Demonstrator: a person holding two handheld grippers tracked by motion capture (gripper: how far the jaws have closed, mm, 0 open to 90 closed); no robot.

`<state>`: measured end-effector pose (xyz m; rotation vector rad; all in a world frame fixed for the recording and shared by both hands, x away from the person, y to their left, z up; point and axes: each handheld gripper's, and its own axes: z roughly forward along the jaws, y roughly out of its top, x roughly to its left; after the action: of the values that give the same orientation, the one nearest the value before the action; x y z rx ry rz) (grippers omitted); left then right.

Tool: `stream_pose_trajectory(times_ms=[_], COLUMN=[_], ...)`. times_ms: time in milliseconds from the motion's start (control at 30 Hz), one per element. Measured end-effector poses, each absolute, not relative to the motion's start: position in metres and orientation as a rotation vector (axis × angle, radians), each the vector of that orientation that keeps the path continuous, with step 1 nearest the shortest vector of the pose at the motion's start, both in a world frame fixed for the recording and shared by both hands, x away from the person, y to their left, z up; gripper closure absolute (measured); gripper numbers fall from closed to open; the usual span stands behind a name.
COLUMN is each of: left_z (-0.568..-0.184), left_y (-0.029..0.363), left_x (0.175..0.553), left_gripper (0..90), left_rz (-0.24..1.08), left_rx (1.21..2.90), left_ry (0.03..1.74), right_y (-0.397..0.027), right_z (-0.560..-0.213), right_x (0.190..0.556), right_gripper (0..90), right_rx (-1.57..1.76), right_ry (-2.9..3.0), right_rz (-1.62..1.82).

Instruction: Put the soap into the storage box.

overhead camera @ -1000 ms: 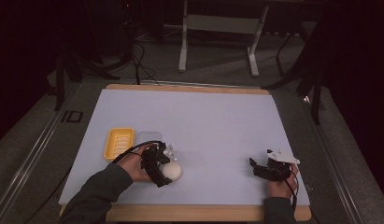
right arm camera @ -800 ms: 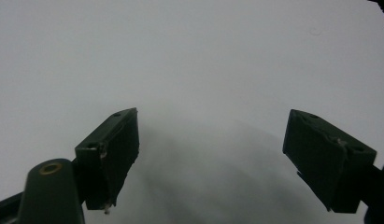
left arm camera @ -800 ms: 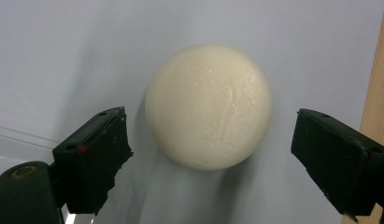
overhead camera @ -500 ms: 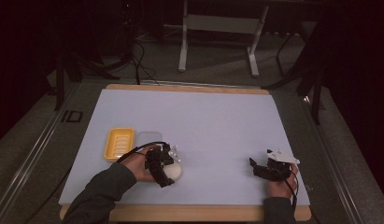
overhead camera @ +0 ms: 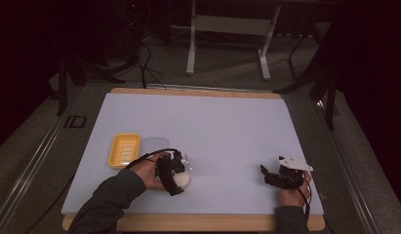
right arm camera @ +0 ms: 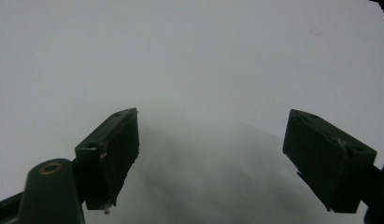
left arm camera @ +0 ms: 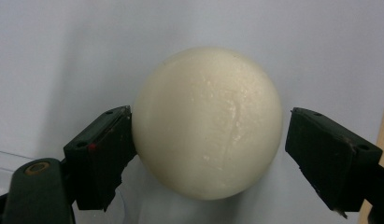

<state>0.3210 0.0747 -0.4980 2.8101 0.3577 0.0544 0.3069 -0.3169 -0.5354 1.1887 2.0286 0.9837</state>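
A cream-white rounded ball (left arm camera: 206, 121) lies on the pale mat (overhead camera: 212, 126), left of the middle near the front, and my left gripper (overhead camera: 180, 179) reaches around it from the left. In the left gripper view the ball sits between the two black jaws of that gripper (left arm camera: 206, 149). The jaws have just been closing: the left pad (left arm camera: 110, 154) touches the ball, while a thin gap remains at the right pad (left arm camera: 325, 158). My right gripper (overhead camera: 267, 174) rests low over the mat at the front right, open (right arm camera: 210, 154) with nothing between its jaws.
A yellow ribbed dish (overhead camera: 124, 150) lies on the mat just left of and behind the left hand, with a faint clear sheet-like piece (overhead camera: 155, 145) beside it. The mat lies on a wooden board (overhead camera: 188, 223). Dark floor, cables and a metal stand lie beyond.
The left hand and its gripper have edged slightly rightward onto the ball. The ball, the dish and the right hand have stayed where they were.
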Motion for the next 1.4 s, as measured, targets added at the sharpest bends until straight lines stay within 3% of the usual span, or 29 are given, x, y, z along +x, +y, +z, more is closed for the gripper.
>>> stream_pose_trajectory(times_ms=[367,767,1400], left_z=[-0.503,-0.506,-0.505], left_y=[0.07,0.067,0.064], left_x=[0.324,0.327,0.326], left_gripper=[16.8,24.5,25.4], left_rz=[0.061,0.038,0.059], left_rx=[2.833,2.845,2.878], left_ry=[0.362,0.359,0.32], right_y=[-0.317,-0.317,-0.317], right_z=[-0.535,-0.535,-0.535], right_x=[0.307,0.307,0.307], right_gripper=[18.1,17.6,17.6], right_rx=[1.189,1.19,1.189], right_ry=[2.03,2.031,2.031], right_rz=[0.982,0.983,0.981])
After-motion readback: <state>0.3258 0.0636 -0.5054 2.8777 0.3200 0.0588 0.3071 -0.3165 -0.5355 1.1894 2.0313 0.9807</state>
